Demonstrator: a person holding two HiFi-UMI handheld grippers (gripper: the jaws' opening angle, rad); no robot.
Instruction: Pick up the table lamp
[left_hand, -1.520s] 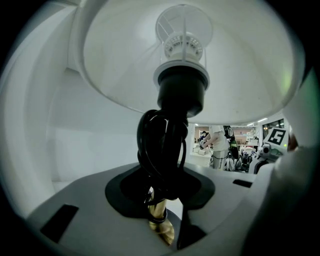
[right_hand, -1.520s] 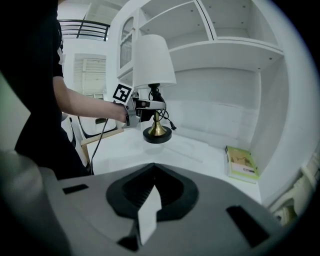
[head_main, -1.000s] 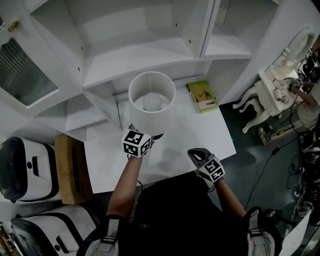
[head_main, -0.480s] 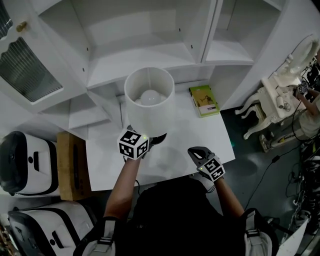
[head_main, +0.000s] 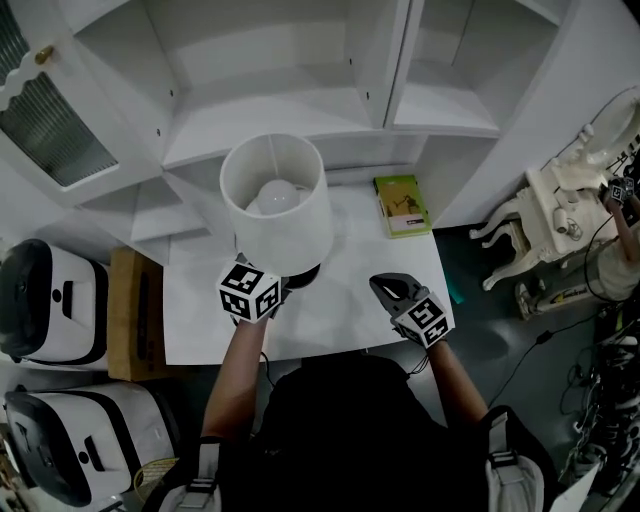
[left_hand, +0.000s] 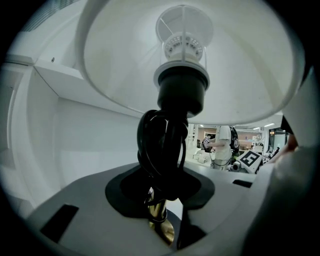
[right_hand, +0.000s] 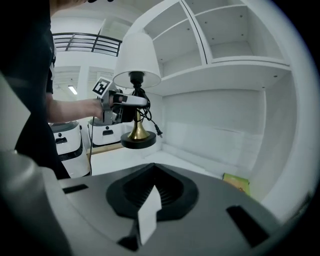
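Table lamp hanging clear of desk, left gripper clamping its brass stem, shelf edge sitting close at 12 o'clock, right gripper hovering at 4 o'clock, jaws pinched together, empty.

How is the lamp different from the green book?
The lamp is tall and upright; the green book lies flat. The lamp hangs in the air, gripped at its stem by the left gripper, while the book rests on the table with nothing touching it. The lamp has a white shade and a black base; the book is green. Both are in front of the white shelves.
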